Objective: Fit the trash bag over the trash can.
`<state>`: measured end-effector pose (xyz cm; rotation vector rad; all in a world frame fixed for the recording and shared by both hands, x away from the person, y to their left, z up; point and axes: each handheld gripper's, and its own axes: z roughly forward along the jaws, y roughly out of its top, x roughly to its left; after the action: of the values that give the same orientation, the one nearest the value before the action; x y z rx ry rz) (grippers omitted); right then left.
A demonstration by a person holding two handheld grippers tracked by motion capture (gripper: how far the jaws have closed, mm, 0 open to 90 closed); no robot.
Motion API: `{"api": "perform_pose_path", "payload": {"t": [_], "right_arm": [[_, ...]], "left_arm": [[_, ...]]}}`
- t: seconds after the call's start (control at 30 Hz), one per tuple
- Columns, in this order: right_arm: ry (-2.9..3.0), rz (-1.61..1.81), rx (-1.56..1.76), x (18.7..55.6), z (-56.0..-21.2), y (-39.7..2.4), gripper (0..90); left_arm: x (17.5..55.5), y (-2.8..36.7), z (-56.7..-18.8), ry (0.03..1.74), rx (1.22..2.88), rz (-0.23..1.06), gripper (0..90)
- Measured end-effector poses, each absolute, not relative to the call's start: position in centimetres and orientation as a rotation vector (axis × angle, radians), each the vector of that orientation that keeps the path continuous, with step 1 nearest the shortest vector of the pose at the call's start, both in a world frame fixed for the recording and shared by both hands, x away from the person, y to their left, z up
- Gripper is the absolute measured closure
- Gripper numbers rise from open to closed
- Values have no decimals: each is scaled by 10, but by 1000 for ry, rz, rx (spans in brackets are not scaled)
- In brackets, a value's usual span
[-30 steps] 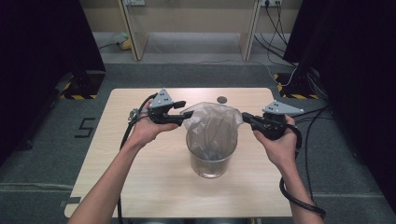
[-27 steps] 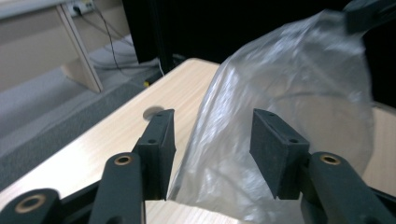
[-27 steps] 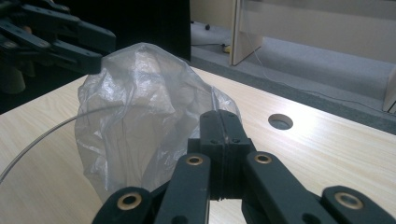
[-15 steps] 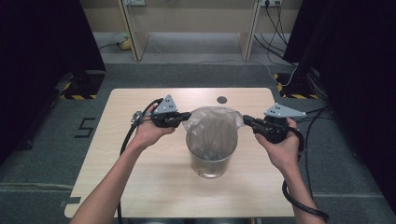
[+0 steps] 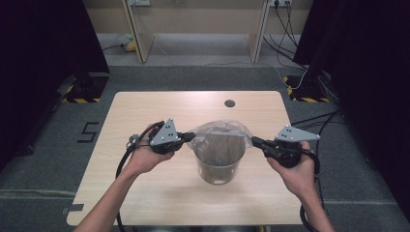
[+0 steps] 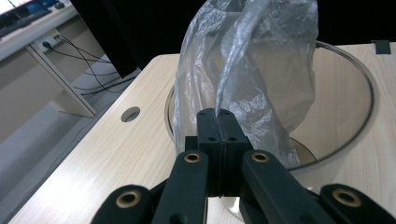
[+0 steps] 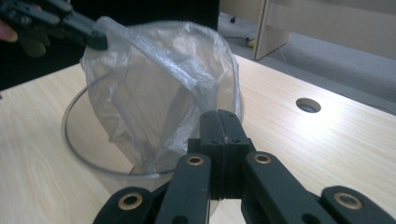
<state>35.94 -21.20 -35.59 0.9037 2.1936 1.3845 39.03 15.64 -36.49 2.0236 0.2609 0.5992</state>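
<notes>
A clear round plastic container (image 5: 217, 169) stands on the wooden table (image 5: 145, 111) near its middle. A thin clear plastic bag (image 5: 220, 131) hangs inside it, its top stretched across the opening. My left gripper (image 5: 192, 137) is shut on the bag's left edge, just outside the container's left rim. My right gripper (image 5: 253, 140) is shut on the bag's right edge, by the right rim. In the left gripper view the jaws (image 6: 217, 114) pinch a twisted fold of the bag (image 6: 252, 60) over the container rim (image 6: 362, 79). In the right gripper view the jaws (image 7: 219, 114) pinch the bag (image 7: 154, 74), and the left gripper (image 7: 95, 39) holds its far corner.
A round cable hole (image 5: 230, 103) lies in the table behind the container. Black curtains hang on both sides. Wooden furniture legs (image 5: 138, 34) and floor cables (image 5: 290, 29) lie beyond the far edge. Each gripper's cable trails off the near edge.
Both grippers have come nearer to the person and a little lower, carrying the bag's edges. The bag sits lower over the container and its mouth is stretched wider.
</notes>
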Motion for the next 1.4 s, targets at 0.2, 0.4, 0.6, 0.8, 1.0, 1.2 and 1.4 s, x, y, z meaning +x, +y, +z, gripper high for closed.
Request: {"api": "perform_pose_path", "payload": {"t": [0.2, 0.4, 0.6, 0.8, 1.0, 1.2, 1.4], "right_arm": [[2206, 1371, 885, 355, -361, -209, 900], [2213, 1352, 876, 350, -364, -208, 900], [2260, 1345, 866, 340, -374, -208, 900], [2302, 1311, 860, 334, -381, -210, 900], [2350, 1287, 825, 330, -382, -206, 900], [2347, 1283, 795, 327, -376, -200, 900], [2344, 1280, 790, 326, -375, -197, 900]], "left_arm": [[380, 158, -367, 222, 2028, 658, 893], [369, 162, -370, 160, 2068, 658, 900], [353, 162, -383, 84, 2129, 647, 900], [346, 161, -392, 46, 2171, 643, 900], [342, 159, -392, 45, 2176, 660, 899], [326, 145, -384, 51, 2146, 744, 630], [319, 136, -375, 75, 2053, 825, 542]]}}
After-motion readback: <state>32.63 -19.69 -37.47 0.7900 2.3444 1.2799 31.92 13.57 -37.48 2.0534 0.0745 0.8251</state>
